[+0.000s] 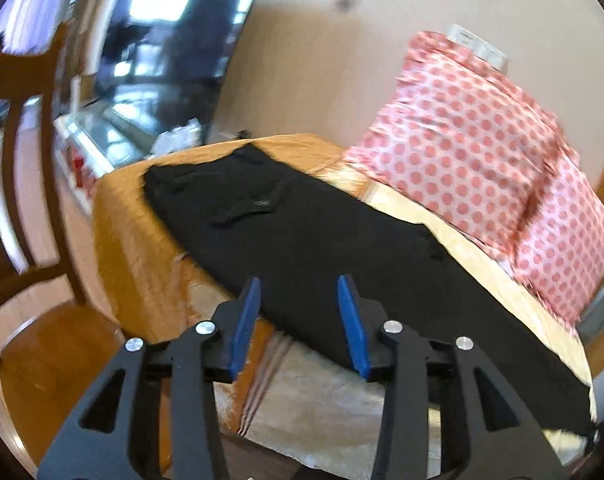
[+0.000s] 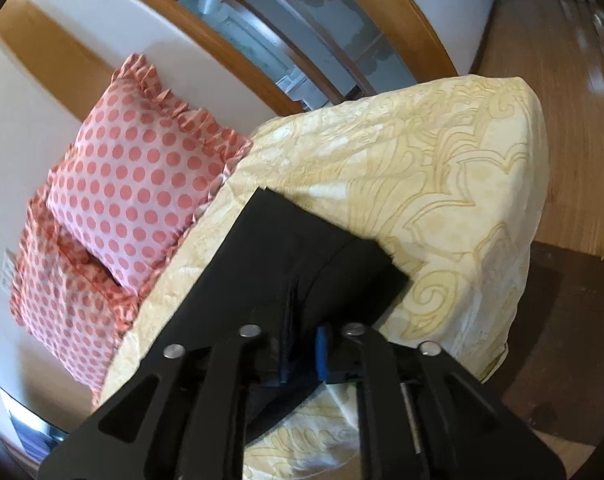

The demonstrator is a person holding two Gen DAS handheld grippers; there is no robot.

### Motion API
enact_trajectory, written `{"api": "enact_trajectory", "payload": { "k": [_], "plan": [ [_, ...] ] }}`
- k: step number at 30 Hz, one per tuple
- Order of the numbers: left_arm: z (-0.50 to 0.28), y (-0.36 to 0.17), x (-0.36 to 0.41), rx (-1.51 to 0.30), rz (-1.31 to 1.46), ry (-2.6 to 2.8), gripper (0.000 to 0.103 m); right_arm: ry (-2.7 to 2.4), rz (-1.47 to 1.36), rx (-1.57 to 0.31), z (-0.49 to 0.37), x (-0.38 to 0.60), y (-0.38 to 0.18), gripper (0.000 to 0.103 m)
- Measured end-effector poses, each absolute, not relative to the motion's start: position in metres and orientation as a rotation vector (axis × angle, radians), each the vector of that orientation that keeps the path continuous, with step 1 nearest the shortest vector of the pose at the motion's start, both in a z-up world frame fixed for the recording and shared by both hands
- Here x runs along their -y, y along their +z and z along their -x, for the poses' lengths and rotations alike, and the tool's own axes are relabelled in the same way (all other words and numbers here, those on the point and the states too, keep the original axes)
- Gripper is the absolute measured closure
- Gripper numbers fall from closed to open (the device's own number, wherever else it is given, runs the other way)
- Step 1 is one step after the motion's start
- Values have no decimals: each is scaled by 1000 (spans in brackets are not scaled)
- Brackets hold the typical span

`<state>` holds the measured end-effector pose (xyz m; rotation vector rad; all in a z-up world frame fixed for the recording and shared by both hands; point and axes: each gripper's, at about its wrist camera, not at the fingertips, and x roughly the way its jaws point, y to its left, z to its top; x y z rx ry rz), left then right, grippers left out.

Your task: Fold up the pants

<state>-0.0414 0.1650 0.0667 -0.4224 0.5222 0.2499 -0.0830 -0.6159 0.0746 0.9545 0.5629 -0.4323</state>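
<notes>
Black pants [image 1: 302, 232] lie stretched across the bed, waist and pockets at the far left, legs running to the near right. My left gripper [image 1: 299, 282] hovers at the pants' near edge, open, its blue pads [image 1: 352, 320] wide apart with nothing pinched. In the right wrist view the pants' leg ends [image 2: 322, 248] lie flat on the cream sheet. My right gripper [image 2: 304, 346] sits low over the leg, jaws only narrowly apart. A raised ridge of black cloth runs into the gap, and the pads do not visibly press on it.
Two pink polka-dot pillows [image 1: 462, 148] [image 2: 141, 176] lean against the wall beside the pants. The cream patterned bedsheet [image 2: 442, 184] drops off at the bed's corner onto wooden floor [image 2: 574, 120]. A wooden chair [image 1: 25, 208] stands left of the bed, below a dark screen [image 1: 173, 48].
</notes>
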Motion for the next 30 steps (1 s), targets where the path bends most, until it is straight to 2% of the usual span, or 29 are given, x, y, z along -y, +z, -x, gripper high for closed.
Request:
{"api": "enact_trajectory", "payload": {
  "k": [2, 4, 5, 7, 12, 14, 15, 17, 23, 30],
  "plan": [
    [29, 66, -151, -549, 393, 192, 55, -422, -975, -564, 81, 619, 73, 84],
    [13, 59, -135, -598, 383, 115, 54, -438, -941, -572, 77, 619, 76, 84],
    [4, 53, -127, -626, 380, 89, 54, -425, -902, -564, 73, 619, 80, 85],
    [-9, 43, -119, -684, 374, 68, 54, -453, -805, -547, 72, 617, 93, 97],
    [-14, 33, -115, -705, 343, 67, 54, -504, -762, -649, 68, 620, 85, 96],
    [-13, 32, -117, -701, 340, 61, 54, -548, -753, -619, 76, 620, 88, 90],
    [-13, 31, -116, -701, 336, 59, 54, -574, -727, -608, 79, 618, 92, 81],
    [-13, 30, -116, -697, 334, 49, 52, -597, -681, -591, 82, 615, 99, 52],
    [-14, 30, -111, -684, 317, 27, 40, -220, -570, -611, 31, 558, 131, 51],
    [-15, 30, -106, -682, 275, 19, 34, 437, -154, -783, -91, 369, 156, 51]
  ]
}}
